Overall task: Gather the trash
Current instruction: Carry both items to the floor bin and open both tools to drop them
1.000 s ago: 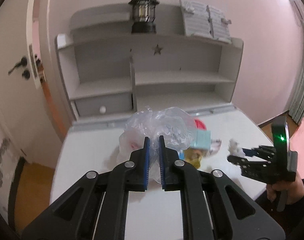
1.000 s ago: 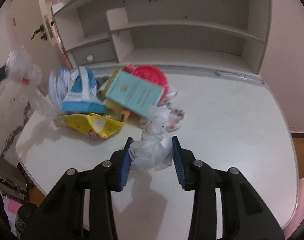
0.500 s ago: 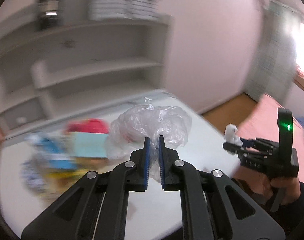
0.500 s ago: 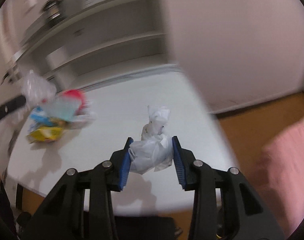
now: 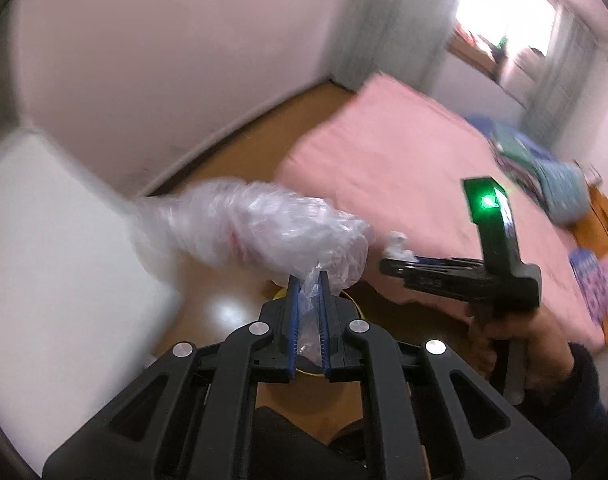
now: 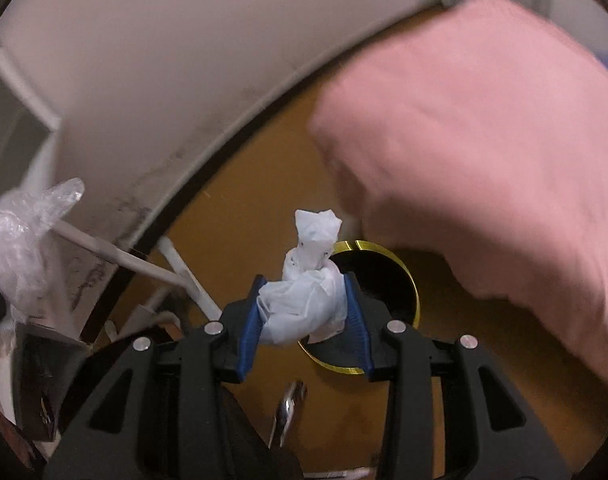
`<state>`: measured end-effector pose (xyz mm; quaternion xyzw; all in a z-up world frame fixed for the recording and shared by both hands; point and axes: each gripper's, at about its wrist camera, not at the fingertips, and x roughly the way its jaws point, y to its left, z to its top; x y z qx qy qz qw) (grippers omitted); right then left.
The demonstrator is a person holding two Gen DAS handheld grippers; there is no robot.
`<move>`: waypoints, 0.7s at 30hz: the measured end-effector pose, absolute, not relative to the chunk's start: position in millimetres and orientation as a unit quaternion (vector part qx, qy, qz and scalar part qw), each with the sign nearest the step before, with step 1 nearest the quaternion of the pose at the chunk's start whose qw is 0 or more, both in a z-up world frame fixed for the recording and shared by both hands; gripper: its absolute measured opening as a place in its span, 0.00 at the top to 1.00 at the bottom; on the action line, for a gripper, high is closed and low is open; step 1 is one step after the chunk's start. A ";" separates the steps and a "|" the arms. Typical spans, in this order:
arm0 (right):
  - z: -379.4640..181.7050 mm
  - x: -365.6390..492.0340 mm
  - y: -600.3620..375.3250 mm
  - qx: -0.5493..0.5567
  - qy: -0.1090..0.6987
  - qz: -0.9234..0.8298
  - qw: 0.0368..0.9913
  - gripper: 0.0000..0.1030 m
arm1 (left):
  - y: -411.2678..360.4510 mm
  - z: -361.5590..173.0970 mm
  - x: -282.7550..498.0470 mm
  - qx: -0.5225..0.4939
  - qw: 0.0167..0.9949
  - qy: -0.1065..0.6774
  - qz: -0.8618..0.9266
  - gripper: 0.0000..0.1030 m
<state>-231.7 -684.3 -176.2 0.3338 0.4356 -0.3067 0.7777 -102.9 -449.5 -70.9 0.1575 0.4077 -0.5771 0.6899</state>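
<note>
My left gripper (image 5: 308,280) is shut on a crumpled clear plastic bag (image 5: 256,232) that trails up and to the left, held above the floor. The bag also shows at the left edge of the right wrist view (image 6: 20,240). My right gripper (image 6: 304,284) is shut on a crumpled white tissue (image 6: 304,292) and hangs over the left rim of a round bin with a yellow rim and dark inside (image 6: 407,276) on the floor. The right gripper also shows in the left wrist view (image 5: 391,266). The bin's rim shows just behind the left fingers (image 5: 353,300).
A bed with a pink cover (image 5: 415,168) stands right of the bin, with clothes (image 5: 555,184) on its far end. The white desk (image 5: 44,240) is at the left. White desk legs (image 6: 144,264) stand left of the bin. The floor (image 6: 240,208) is orange-brown wood.
Both grippers have swung right, away from the desk and its trash pile, and down toward the floor. They still hold the bag and the tissue. The bin has come into view.
</note>
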 end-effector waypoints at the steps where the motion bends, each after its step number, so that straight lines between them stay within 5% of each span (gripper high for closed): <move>1: -190.4 -237.6 -695.0 0.363 0.448 -0.297 0.761 0.62 | -458.9 -82.9 -104.0 0.166 0.683 0.413 -0.579 0.92; 10: -209.7 -248.5 -718.4 0.395 0.451 -0.313 0.737 0.62 | -520.4 -178.8 -95.4 0.205 0.643 0.481 -0.560 0.92; 21: -214.8 -238.4 -721.5 0.374 0.464 -0.328 0.732 0.59 | -545.3 -181.3 -110.8 0.209 0.631 0.486 -0.568 0.91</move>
